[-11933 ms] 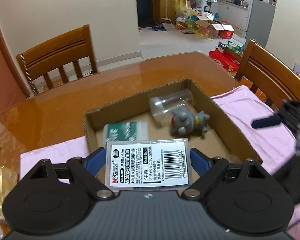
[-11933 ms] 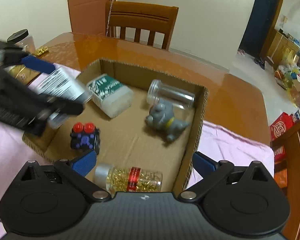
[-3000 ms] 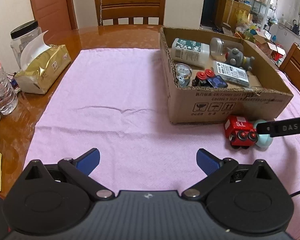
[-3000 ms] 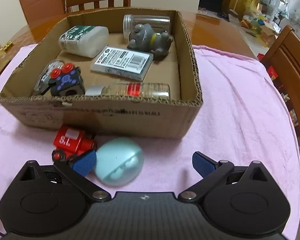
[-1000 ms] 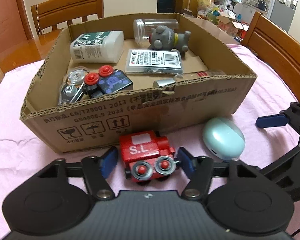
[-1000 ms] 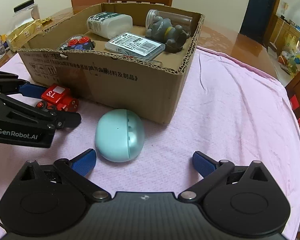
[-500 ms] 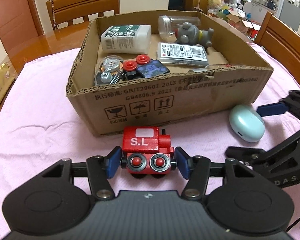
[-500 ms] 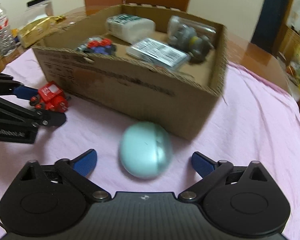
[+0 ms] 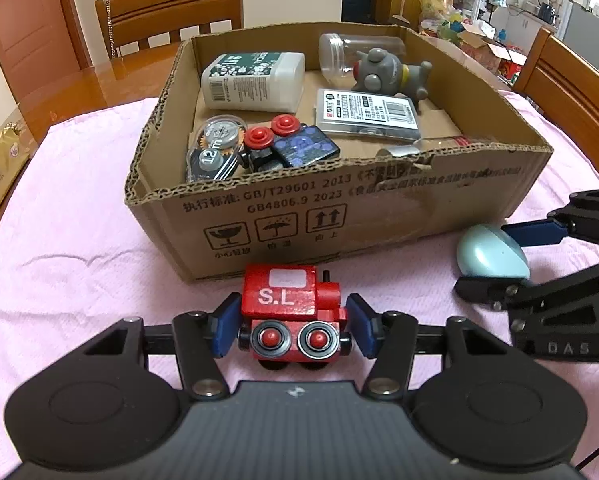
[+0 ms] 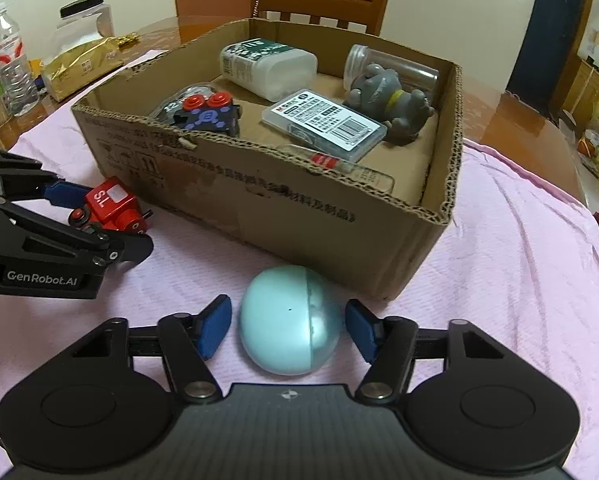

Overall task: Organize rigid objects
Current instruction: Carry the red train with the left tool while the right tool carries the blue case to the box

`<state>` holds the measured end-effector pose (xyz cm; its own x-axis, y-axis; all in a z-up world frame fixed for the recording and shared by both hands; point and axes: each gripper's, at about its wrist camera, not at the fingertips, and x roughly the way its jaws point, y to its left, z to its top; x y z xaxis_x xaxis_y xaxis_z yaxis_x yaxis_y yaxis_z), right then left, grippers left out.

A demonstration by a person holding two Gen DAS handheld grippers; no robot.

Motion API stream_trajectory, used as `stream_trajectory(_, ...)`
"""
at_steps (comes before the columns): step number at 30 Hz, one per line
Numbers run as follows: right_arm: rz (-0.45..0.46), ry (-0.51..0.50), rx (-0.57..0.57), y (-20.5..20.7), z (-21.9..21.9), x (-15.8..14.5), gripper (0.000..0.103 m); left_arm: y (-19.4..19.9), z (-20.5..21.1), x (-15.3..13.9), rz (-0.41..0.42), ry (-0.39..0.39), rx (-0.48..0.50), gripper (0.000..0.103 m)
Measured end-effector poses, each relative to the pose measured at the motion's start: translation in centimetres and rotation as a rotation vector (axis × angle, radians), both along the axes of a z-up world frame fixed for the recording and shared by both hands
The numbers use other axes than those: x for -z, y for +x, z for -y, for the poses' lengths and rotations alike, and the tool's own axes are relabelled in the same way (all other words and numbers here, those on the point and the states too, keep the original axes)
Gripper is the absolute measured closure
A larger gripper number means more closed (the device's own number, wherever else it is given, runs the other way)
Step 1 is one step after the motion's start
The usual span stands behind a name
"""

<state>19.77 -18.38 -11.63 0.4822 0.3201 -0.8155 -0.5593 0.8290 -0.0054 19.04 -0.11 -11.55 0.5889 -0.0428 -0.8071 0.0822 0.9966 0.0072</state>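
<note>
while both hand-held grippers close | left hand-held gripper (image 9: 291, 330) clamps "s.l" train (image 9: 291, 316) | right hand-held gripper (image 10: 288, 330) nears egg (image 10: 289, 330)

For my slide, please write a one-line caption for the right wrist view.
Right gripper closing its fingers around a pale blue egg-shaped case on the pink cloth, before the cardboard box.

Both wrist views look steeply down, close to the cloth; both share the cardboard box (image 9: 339, 208) (opposite corners).

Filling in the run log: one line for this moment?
left gripper: closing on red toy train | right gripper: closing around blue egg case | cardboard box: behind both
</note>
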Motion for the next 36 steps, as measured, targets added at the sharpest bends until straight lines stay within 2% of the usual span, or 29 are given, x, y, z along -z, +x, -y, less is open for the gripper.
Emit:
stream_trajectory(2, -0.009, -0.003, -0.002, 0.1, 0.0, -0.2, 0.045, 0.1, 0.0, 0.0, -0.003, 0.003, 0.006, 0.048)
stream_trajectory(7, -0.020, -0.015, -0.008, 0.1, 0.1, -0.3, 0.045, 0.1, 0.1, -0.3, -0.009, 0.011, 0.025, 0.049)
stream_trajectory(10, -0.022, -0.020, -0.011, -0.1, 0.2, -0.3, 0.045, 0.2, 0.2, -0.5, -0.020, 0.006, 0.045, 0.053)
stream_trajectory(17, -0.036, -0.033, -0.034, -0.5, 0.6, -0.7, 0.045, 0.1, 0.4, -0.6, -0.036, 0.034, 0.092, 0.053)
stream_trajectory(24, -0.043, -0.024, -0.046, -0.6, 0.7, -1.4, 0.045, -0.2, 0.4, -1.1, -0.035, 0.029, 0.110, 0.053)
stream_trajectory(29, -0.042, -0.027, -0.065, -0.8, 0.8, -2.4, 0.045, -0.9, 0.5, -2.8, -0.042, 0.016, 0.162, 0.053)
stream_trajectory(36, -0.055, -0.006, -0.106, -1.3, 1.7, -5.0, 0.045, -2.2, 0.6, -6.8, -0.028, 0.004, 0.253, 0.053)
